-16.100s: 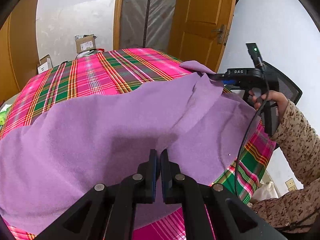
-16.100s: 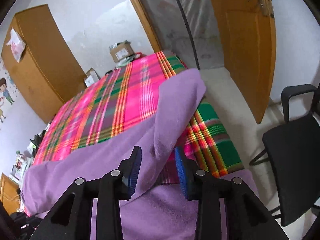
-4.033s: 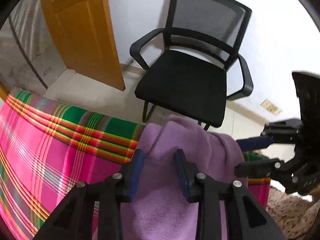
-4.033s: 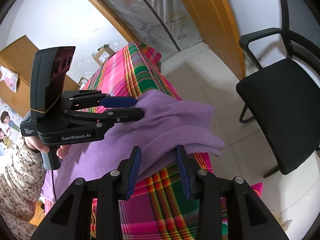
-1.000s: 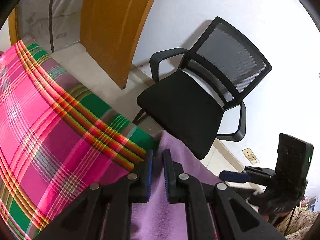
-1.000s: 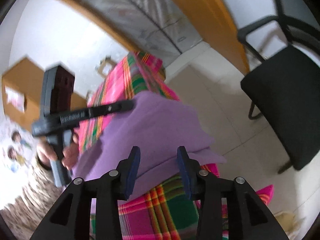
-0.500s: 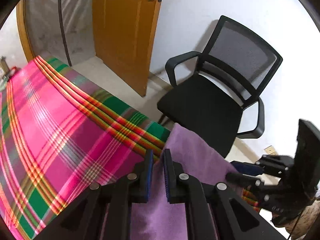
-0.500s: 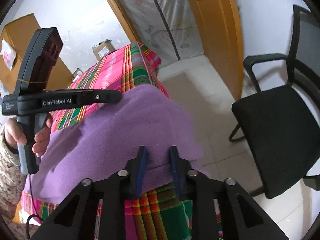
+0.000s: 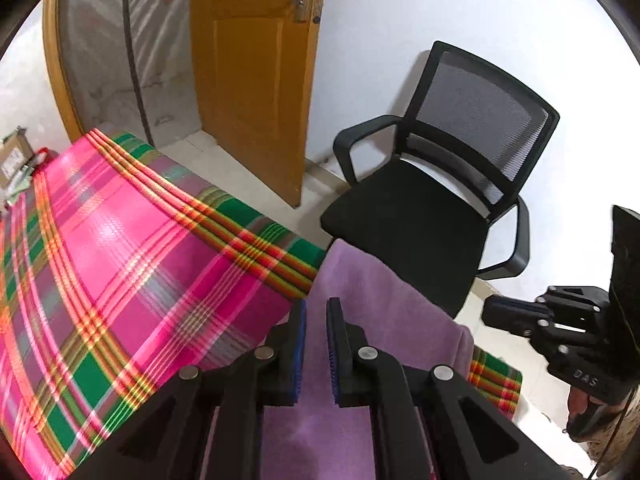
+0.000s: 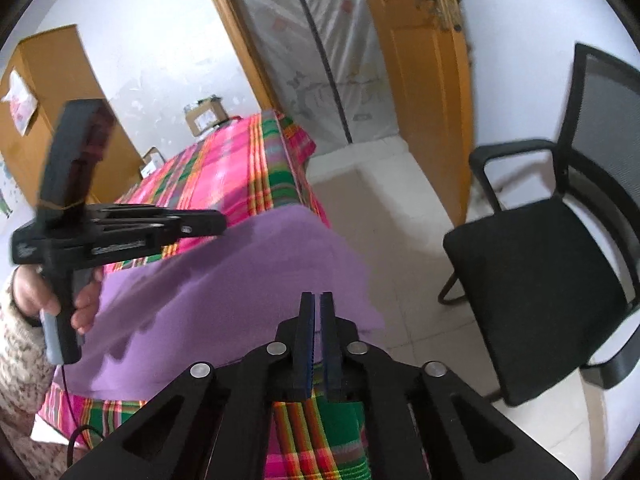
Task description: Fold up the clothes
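A purple fleece garment (image 9: 380, 304) lies over the corner of a table under a pink and green plaid cloth (image 9: 120, 260). My left gripper (image 9: 316, 312) is shut on the garment's fabric, which runs up between its blue pads. In the right wrist view the garment (image 10: 240, 280) hangs stretched between both grippers. My right gripper (image 10: 316, 300) has its jaws closing tight on the garment's near edge, the pads pressing it. The left gripper (image 10: 220, 222), held by a hand (image 10: 84, 304), pinches the far corner. The right gripper (image 9: 486, 312) shows at the right edge of the left view.
A black mesh office chair (image 9: 420, 232) stands on the tiled floor close to the table corner, also seen as the chair (image 10: 540, 264). An orange door (image 9: 256, 80) stands ajar behind it. Cardboard boxes (image 10: 204, 118) and a wooden cabinet (image 10: 52, 92) lie beyond the table.
The right gripper's jaws went from wide apart to pressed together on the garment's edge. Both grippers rose a little, lifting the cloth. The left view swung toward the door.
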A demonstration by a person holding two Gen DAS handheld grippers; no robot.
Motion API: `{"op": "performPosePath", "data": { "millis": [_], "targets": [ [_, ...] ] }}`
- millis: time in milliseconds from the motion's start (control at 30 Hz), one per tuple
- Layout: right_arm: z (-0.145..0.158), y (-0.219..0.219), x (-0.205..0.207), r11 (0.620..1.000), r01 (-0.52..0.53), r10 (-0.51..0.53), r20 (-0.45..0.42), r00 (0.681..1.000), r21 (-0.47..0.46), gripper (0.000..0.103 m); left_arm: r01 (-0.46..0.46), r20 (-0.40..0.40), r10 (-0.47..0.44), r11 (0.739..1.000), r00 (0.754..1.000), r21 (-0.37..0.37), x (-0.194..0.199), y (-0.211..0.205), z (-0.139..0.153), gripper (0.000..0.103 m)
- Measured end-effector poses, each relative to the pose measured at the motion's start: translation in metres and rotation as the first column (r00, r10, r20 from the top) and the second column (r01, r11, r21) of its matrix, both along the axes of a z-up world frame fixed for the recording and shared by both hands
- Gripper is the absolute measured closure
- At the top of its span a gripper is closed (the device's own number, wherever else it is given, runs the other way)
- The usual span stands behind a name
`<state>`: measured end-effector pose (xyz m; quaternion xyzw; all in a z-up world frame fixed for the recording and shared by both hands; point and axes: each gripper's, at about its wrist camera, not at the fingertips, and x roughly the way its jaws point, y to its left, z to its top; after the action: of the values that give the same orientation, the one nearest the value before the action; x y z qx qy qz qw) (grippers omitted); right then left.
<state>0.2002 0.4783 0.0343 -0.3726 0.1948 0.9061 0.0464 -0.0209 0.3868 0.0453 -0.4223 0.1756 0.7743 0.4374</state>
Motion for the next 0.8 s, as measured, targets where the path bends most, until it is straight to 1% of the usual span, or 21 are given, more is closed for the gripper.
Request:
{"op": "performPosePath", "data": {
  "millis": [33, 133, 167, 200, 233, 300, 367, 500, 567, 600, 667, 700, 800],
  "targets": [
    [-0.003, -0.001, -0.002, 1.000, -0.004, 0.004, 0.004, 1.000, -0.023, 0.097, -0.006, -0.009, 0.006, 1.000, 1.000, 0.007, 0.003, -0.005, 0.002, 0.093],
    [-0.008, -0.011, -0.008, 0.999, -0.029, 0.030, 0.012, 0.999, -0.022, 0.092, -0.033, -0.043, 0.033, 0.999, 0.999, 0.006, 0.012, -0.016, 0.007, 0.093],
    [-0.009, -0.015, -0.011, 0.999, -0.041, 0.041, 0.021, 0.999, -0.016, 0.090, -0.044, -0.053, 0.044, 0.999, 0.998, 0.003, 0.015, -0.020, 0.008, 0.093],
    [-0.011, -0.019, -0.014, 0.999, -0.053, 0.053, 0.029, 0.998, -0.006, 0.084, -0.054, -0.060, 0.054, 0.999, 0.997, 0.003, 0.017, -0.025, 0.008, 0.093],
    [-0.013, -0.024, -0.018, 0.998, -0.066, 0.066, 0.037, 0.997, 0.006, 0.082, -0.064, -0.060, 0.064, 0.998, 0.996, 0.008, 0.019, -0.030, 0.008, 0.093],
    [-0.016, -0.030, -0.022, 0.997, -0.071, 0.070, 0.051, 0.996, 0.023, 0.073, -0.095, -0.052, 0.096, 0.995, 0.994, 0.017, 0.020, -0.042, 0.007, 0.093],
    [-0.019, -0.034, -0.024, 0.997, -0.073, 0.071, 0.062, 0.995, 0.034, 0.070, -0.130, -0.052, 0.131, 0.991, 0.990, 0.021, 0.021, -0.054, 0.005, 0.093],
    [-0.022, -0.040, -0.021, 0.995, -0.074, 0.069, 0.073, 0.995, 0.067, 0.069, -0.211, -0.081, 0.211, 0.977, 0.974, 0.004, 0.026, -0.081, -0.003, 0.093],
    [-0.021, -0.043, -0.021, 0.994, -0.070, 0.063, 0.088, 0.994, 0.084, 0.068, -0.254, -0.075, 0.254, 0.967, 0.964, 0.014, 0.030, -0.097, -0.005, 0.093],
    [-0.019, -0.047, -0.022, 0.993, -0.071, 0.062, 0.093, 0.994, 0.095, 0.067, -0.281, -0.093, 0.280, 0.960, 0.955, 0.010, 0.034, -0.104, -0.005, 0.092],
    [-0.015, -0.057, -0.023, 0.991, -0.086, 0.078, 0.081, 0.994, 0.107, 0.067, -0.333, -0.165, 0.327, 0.943, 0.931, -0.014, 0.042, -0.116, -0.005, 0.092],
    [-0.013, -0.062, -0.024, 0.989, -0.096, 0.088, 0.073, 0.993, 0.110, 0.067, -0.339, -0.175, 0.331, 0.941, 0.927, -0.017, 0.046, -0.121, -0.005, 0.092],
    [-0.011, -0.083, -0.031, 0.982, -0.141, 0.134, 0.063, 0.989, 0.128, 0.067, -0.352, -0.132, 0.348, 0.936, 0.928, -0.001, 0.054, -0.143, -0.007, 0.092]
  ]
}}
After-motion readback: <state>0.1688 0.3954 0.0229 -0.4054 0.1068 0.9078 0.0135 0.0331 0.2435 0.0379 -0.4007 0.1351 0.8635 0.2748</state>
